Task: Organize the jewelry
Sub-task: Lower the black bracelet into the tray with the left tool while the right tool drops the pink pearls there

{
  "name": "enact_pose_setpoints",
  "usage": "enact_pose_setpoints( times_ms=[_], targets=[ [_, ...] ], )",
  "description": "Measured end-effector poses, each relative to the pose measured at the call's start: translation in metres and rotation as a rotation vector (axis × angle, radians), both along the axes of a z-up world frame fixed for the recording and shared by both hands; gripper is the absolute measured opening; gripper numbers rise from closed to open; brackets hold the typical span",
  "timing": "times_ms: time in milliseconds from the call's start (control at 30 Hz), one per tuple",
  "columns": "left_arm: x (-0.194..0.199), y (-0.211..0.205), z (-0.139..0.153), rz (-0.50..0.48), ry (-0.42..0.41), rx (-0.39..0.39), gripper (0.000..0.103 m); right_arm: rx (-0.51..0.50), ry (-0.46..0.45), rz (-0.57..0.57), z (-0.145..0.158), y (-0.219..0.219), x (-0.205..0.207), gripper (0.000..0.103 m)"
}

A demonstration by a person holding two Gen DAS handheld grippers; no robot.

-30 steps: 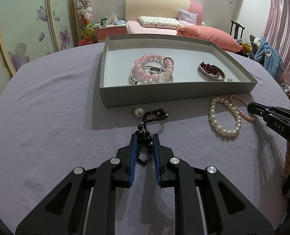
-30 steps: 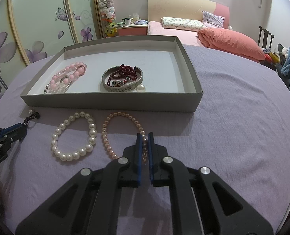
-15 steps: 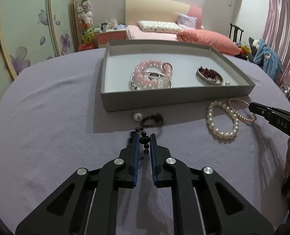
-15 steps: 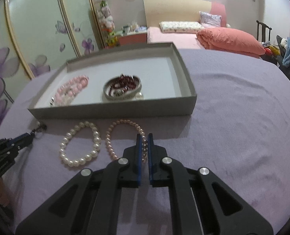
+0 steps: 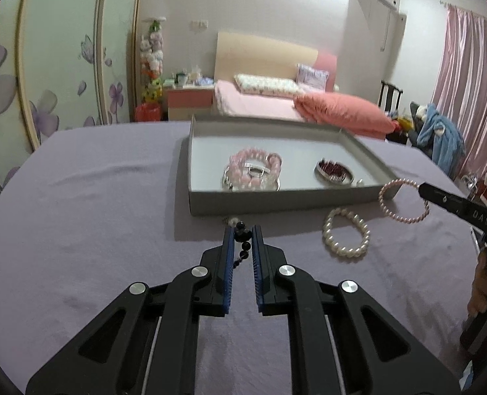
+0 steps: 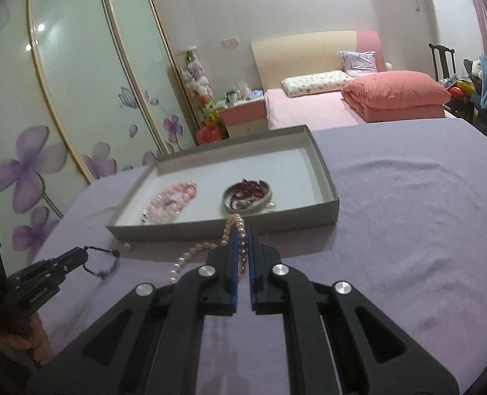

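My left gripper (image 5: 243,230) is shut on a black bead bracelet (image 5: 243,247) and holds it above the purple cloth; it also shows in the right wrist view (image 6: 100,265). My right gripper (image 6: 242,230) is shut on a pink pearl bracelet (image 6: 238,227), which hangs lifted in the left wrist view (image 5: 403,200). A white pearl bracelet (image 5: 345,232) lies on the cloth in front of the grey tray (image 5: 276,200). The tray holds a pink bead bracelet (image 5: 255,168) and a silver bangle with dark red beads (image 5: 334,171).
The table is covered by a purple cloth (image 5: 79,214). A small white pearl (image 6: 126,246) lies by the tray's front wall (image 6: 210,228). A bed (image 5: 276,102) and wardrobe doors (image 6: 62,98) stand behind the table.
Both grippers have risen from the cloth. The left lifted the black bead bracelet and the right lifted the pink pearl bracelet. The white pearl bracelet stayed in place.
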State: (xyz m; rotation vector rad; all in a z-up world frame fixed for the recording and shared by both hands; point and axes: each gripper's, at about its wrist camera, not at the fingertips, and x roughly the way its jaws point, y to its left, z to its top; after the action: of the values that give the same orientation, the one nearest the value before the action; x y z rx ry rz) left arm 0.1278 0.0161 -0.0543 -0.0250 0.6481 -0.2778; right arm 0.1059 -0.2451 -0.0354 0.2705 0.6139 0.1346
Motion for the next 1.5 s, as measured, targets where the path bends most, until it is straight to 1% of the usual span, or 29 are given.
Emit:
enact_pose_setpoints(
  times_ms=[167, 333, 400, 500, 600, 767, 933, 1200, 1400, 1500],
  targets=[
    [-0.014, -0.005, 0.015, 0.006, -0.072, -0.017, 0.011, 0.034, -0.057, -0.019, 0.013, 0.003, -0.016, 0.006],
    [-0.026, -0.014, 0.031, 0.014, -0.148, -0.039, 0.011, 0.011, -0.132, -0.042, 0.028, 0.013, -0.03, 0.006],
    [-0.03, -0.017, 0.036, 0.017, -0.176, -0.037, 0.011, -0.012, -0.163, -0.054, 0.034, 0.018, -0.036, 0.006],
    [-0.034, -0.024, 0.042, 0.028, -0.223, -0.025, 0.011, -0.075, -0.224, -0.076, 0.042, 0.031, -0.045, 0.006],
    [-0.035, -0.029, 0.046, 0.041, -0.248, -0.019, 0.011, -0.134, -0.265, -0.098, 0.047, 0.042, -0.051, 0.006],
    [-0.035, -0.035, 0.05, 0.06, -0.282, 0.004, 0.011, -0.202, -0.302, -0.121, 0.05, 0.051, -0.053, 0.006],
    [-0.035, -0.037, 0.051, 0.064, -0.292, 0.007, 0.011, -0.226, -0.318, -0.131, 0.051, 0.057, -0.052, 0.006],
    [-0.034, -0.04, 0.051, 0.055, -0.288, 0.011, 0.011, -0.23, -0.322, -0.138, 0.055, 0.053, -0.046, 0.006],
    [-0.014, -0.044, 0.056, 0.041, -0.283, 0.02, 0.011, -0.219, -0.326, -0.152, 0.062, 0.046, -0.026, 0.006],
    [0.003, -0.044, 0.057, 0.043, -0.27, 0.009, 0.011, -0.199, -0.316, -0.155, 0.065, 0.039, -0.006, 0.006]
  ],
)
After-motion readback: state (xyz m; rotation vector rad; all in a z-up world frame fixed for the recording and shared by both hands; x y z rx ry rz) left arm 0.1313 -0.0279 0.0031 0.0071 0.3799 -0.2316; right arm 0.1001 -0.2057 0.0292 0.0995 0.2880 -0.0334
